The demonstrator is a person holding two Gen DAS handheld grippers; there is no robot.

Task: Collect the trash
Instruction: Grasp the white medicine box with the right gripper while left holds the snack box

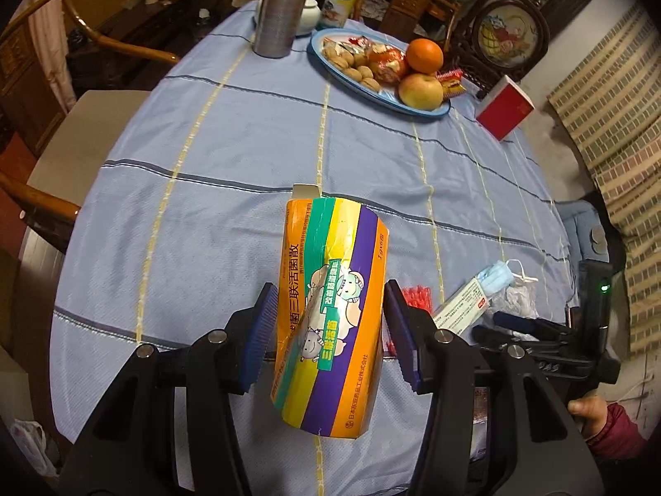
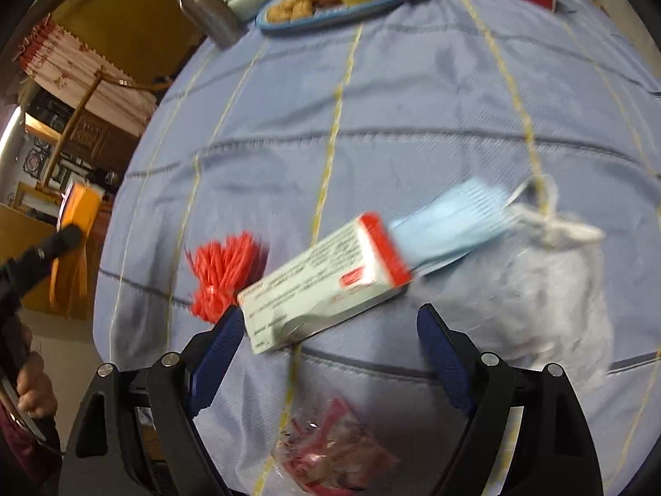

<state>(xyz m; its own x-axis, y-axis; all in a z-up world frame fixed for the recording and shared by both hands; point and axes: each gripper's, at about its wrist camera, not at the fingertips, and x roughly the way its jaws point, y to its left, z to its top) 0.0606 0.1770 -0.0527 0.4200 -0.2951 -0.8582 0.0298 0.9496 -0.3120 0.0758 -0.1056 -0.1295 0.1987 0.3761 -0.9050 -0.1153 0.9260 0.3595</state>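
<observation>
Between left fingers (image 1: 264, 330): striped carton (image 1: 330, 310).

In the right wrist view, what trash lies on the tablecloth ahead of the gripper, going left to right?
Red shredded bundle → white box with red end → blue face mask → crumpled clear plastic bag.

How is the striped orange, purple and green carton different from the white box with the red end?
The striped orange, purple and green carton is crumpled and held off the table in the left tool; the white box with the red end lies flat on the cloth, ungripped and uncrushed. Both are printed cardboard packaging.
</observation>
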